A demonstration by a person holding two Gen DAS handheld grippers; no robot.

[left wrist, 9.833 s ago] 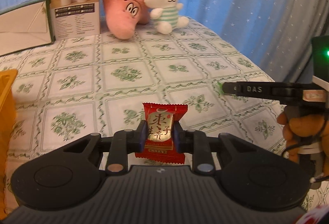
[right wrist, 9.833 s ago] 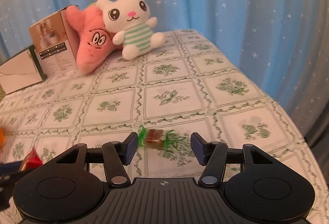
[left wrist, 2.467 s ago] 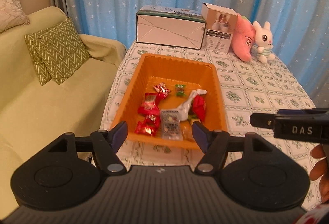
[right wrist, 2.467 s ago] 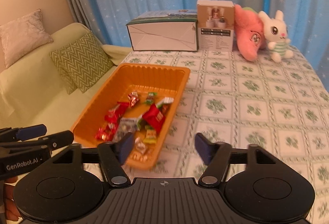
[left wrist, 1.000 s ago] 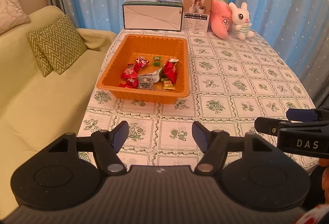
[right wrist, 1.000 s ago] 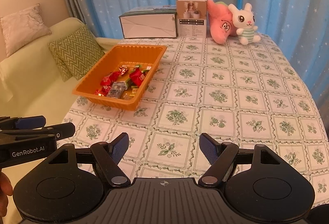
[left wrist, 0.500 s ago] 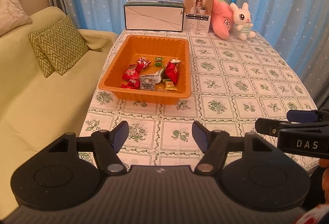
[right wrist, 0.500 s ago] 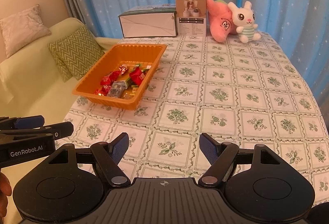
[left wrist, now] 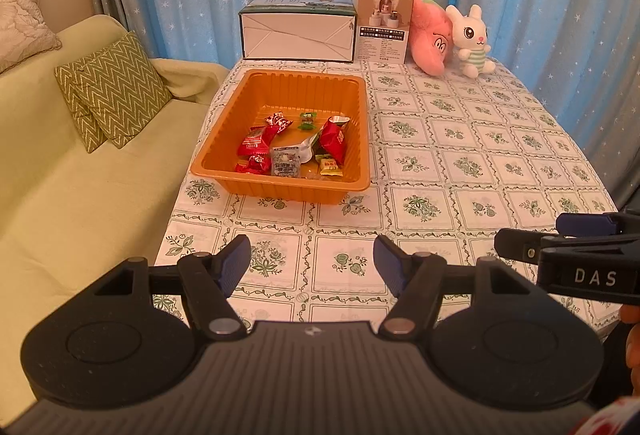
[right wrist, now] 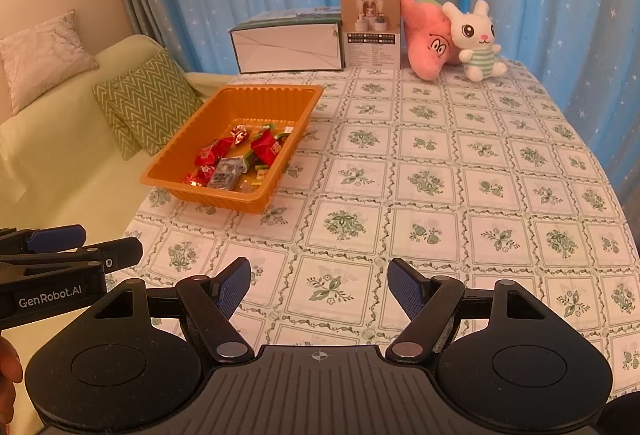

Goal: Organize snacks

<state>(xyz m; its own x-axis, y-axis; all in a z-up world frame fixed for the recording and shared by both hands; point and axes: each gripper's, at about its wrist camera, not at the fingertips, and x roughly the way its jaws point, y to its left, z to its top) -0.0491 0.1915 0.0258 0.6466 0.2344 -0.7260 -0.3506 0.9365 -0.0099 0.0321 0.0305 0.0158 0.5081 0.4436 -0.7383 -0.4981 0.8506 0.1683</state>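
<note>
Near the front edge of the surface (left wrist: 440, 139), both the left hand-held gripper (left wrist: 312, 267) and the right hand-held gripper (right wrist: 319, 289) are held spread and empty, while the snacks (left wrist: 294, 149) lie gathered in the orange tray (left wrist: 280, 191), so the sorting is judged finished and only withdrawal is called for.

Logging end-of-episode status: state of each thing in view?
Left tool: open, empty.
Right tool: open, empty.
Orange tray: on table, holding wrapped snacks.
White carton: closed, lying on its side.
Small box: upright, closed.
Plush bunny: sitting upright.
</note>
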